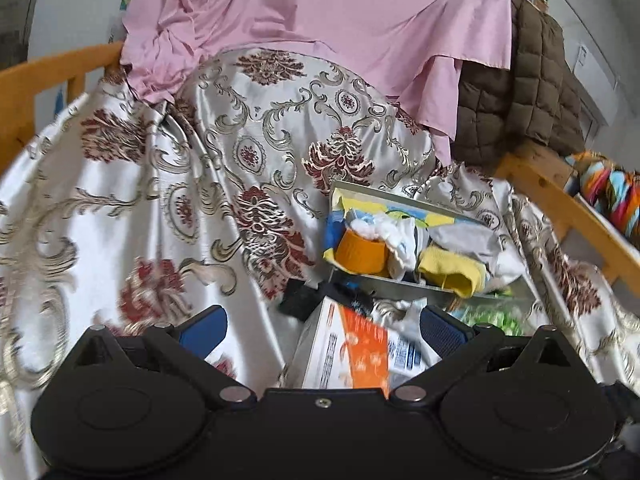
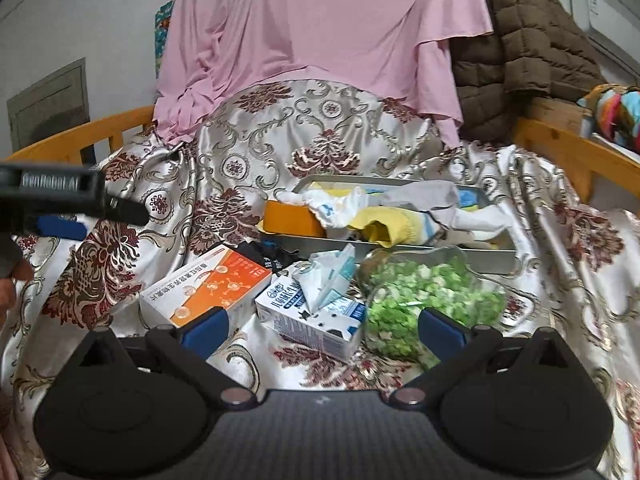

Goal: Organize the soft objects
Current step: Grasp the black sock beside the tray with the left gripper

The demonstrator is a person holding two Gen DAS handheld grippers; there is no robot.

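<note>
A metal tray [image 2: 472, 254] lies on the patterned satin cover and holds soft items: an orange piece [image 2: 292, 216], a yellow sock [image 2: 376, 228], a white cloth [image 2: 340, 204] and a grey cloth [image 2: 420, 196]. In front of it lie a black sock [image 2: 268, 254], an orange-white box [image 2: 204, 284], a milk carton [image 2: 316, 316], a crumpled wrapper [image 2: 328, 276] and a green-patterned bag [image 2: 424, 296]. My right gripper [image 2: 323, 328] is open just before the carton. My left gripper [image 1: 322, 328] is open over the orange-white box [image 1: 352, 354], short of the tray [image 1: 400, 282]. One of its fingers [image 2: 120, 208] shows at the left.
A pink sheet [image 2: 320, 20] drapes the heap behind, and a brown quilted jacket [image 2: 520, 40] lies at the back right. Wooden rails [image 2: 560, 140] run along both sides. A multicoloured cloth [image 2: 616, 116] lies beyond the right rail. The satin cover [image 1: 120, 200] spreads wide on the left.
</note>
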